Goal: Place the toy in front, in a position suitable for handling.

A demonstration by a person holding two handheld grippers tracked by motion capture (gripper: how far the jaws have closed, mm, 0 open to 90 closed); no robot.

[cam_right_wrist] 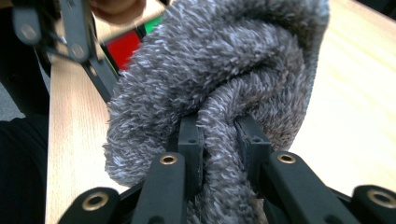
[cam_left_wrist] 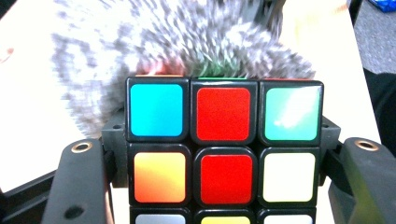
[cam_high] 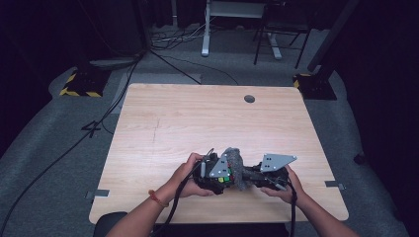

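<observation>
- Both forearms reach in low over the near edge of the bench [cam_high: 197, 113], hands almost meeting.
- Left hand-held gripper [cam_high: 213, 174] clamps the puzzle cube [cam_left_wrist: 224, 154].
- Right hand-held gripper [cam_high: 257, 174] pinches the grey fuzzy cloth [cam_right_wrist: 224, 79], pressed against the cube.

Glossy plastic cube [cam_left_wrist: 224, 151], fuzzy grey cloth [cam_right_wrist: 219, 74], matt wood table [cam_high: 197, 123].

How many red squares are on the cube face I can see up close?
2 on the cube: top row middle and centre. The bottom row is partly cut off.

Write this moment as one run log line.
left tool: shut on puzzle cube | right tool: shut on grey cloth | cloth against cube
</observation>
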